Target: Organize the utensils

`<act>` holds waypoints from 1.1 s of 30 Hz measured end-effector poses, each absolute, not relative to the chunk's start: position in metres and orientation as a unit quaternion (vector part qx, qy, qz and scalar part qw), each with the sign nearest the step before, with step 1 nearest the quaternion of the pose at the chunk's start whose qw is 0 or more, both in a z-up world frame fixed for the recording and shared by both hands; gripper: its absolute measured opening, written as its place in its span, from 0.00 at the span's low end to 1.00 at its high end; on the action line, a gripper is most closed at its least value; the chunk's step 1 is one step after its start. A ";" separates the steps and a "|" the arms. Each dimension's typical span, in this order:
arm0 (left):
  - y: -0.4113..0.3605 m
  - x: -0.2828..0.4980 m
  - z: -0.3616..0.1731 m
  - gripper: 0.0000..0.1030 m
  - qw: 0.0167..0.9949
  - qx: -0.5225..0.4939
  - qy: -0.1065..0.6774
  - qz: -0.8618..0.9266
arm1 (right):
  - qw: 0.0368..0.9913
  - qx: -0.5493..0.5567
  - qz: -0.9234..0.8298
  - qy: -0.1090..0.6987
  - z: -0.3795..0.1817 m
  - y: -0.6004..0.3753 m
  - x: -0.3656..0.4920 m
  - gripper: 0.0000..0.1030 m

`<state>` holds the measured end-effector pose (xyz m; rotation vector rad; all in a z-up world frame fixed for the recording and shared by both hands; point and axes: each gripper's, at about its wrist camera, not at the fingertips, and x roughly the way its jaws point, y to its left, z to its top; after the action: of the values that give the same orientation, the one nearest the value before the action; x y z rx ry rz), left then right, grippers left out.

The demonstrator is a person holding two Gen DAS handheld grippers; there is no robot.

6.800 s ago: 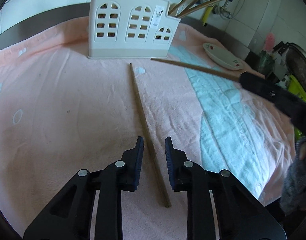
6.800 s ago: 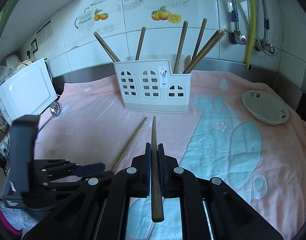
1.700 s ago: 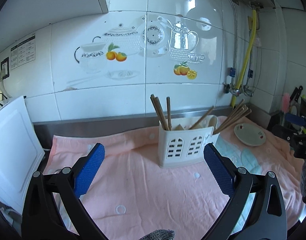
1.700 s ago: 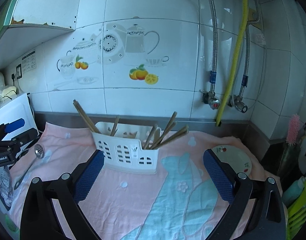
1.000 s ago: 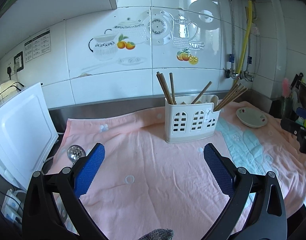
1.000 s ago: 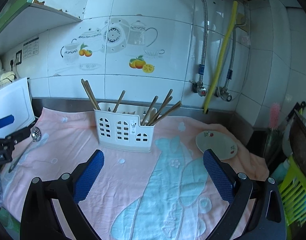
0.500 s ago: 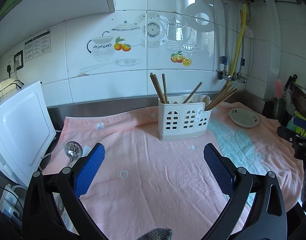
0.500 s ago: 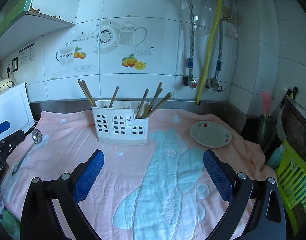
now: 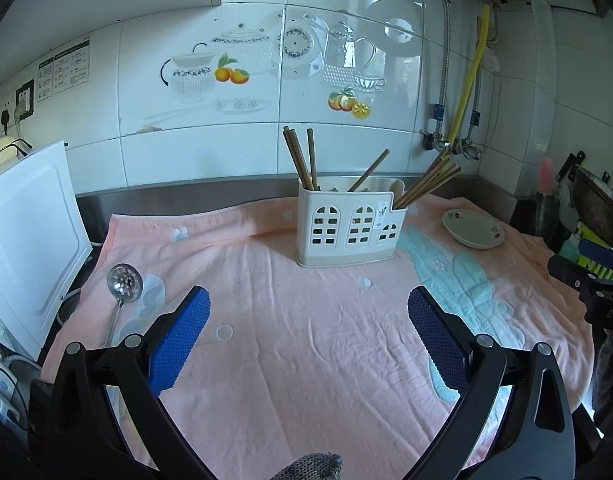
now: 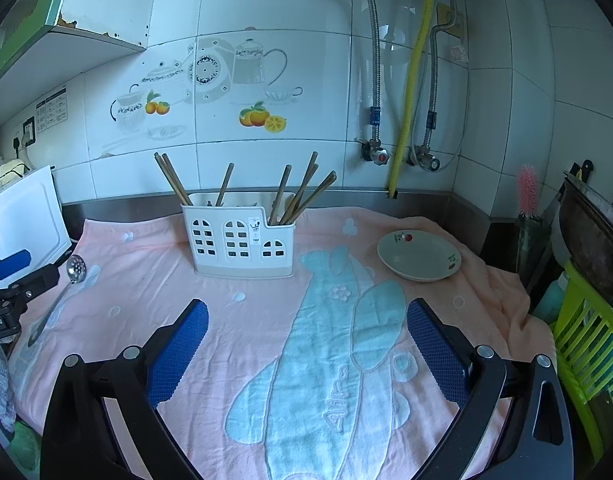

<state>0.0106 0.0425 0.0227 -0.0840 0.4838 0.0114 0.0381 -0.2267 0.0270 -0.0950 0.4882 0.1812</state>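
Your left gripper (image 9: 308,312) hangs over the pink towel (image 9: 298,344) with its blue-padded fingers (image 9: 178,336) spread wide and nothing between them. Your right gripper (image 10: 306,326) is the same — released, empty, above the towel's blue airplane print (image 10: 326,360).

The white utensil holder (image 9: 348,226) stands upright near the back of the towel, well apart from both grippers. The wooden chopsticks (image 9: 302,160) are all in it: one bunch leans left in the left compartment, one stick slants in the middle, and a cluster fans out to the right from the low end section.

A perforated metal ladle (image 9: 122,292) lies on the towel's left edge, beside the white appliance (image 9: 26,248). A small fruit-patterned dish (image 10: 418,256) sits on the towel to the right of the holder — near it, not touching.
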 end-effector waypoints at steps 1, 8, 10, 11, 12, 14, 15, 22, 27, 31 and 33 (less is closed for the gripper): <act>0.042 0.011 0.022 0.95 0.970 -0.042 0.240 0.005 | 0.965 -0.047 0.089 0.241 0.027 -0.227 0.038 0.93; 0.041 0.012 0.021 0.95 0.969 -0.040 0.244 0.008 | 0.963 -0.046 0.092 0.247 0.024 -0.227 0.038 0.93; 0.042 0.012 0.021 0.95 0.969 -0.042 0.245 0.007 | 0.963 -0.048 0.091 0.248 0.024 -0.226 0.039 0.93; 0.042 0.012 0.022 0.95 0.969 -0.043 0.244 0.007 | 0.963 -0.048 0.092 0.248 0.024 -0.226 0.039 0.93; 0.042 0.012 0.022 0.95 0.969 -0.042 0.244 0.007 | 0.963 -0.047 0.094 0.249 0.023 -0.226 0.039 0.93; 0.042 0.012 0.022 0.95 0.969 -0.043 0.244 0.004 | 0.963 -0.047 0.094 0.249 0.023 -0.226 0.039 0.93; 0.042 0.012 0.022 0.95 0.969 -0.043 0.245 0.003 | 0.962 -0.047 0.095 0.250 0.023 -0.226 0.040 0.93; 0.039 0.013 0.018 0.95 0.967 -0.043 0.250 -0.001 | 0.962 -0.048 0.097 0.251 0.023 -0.224 0.040 0.93; 0.040 0.013 0.016 0.95 0.966 -0.047 0.253 0.000 | 0.961 -0.049 0.099 0.252 0.021 -0.223 0.040 0.93; 0.043 0.012 0.016 0.95 0.966 -0.051 0.253 0.002 | 0.961 -0.051 0.100 0.251 0.021 -0.221 0.039 0.93; 0.043 0.011 0.016 0.95 0.966 -0.051 0.254 0.003 | 0.961 -0.050 0.101 0.252 0.021 -0.222 0.040 0.93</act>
<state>0.0114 0.0428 0.0161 -0.1024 0.5131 0.0055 0.0395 -0.2215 0.0206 -0.1014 0.5102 0.2054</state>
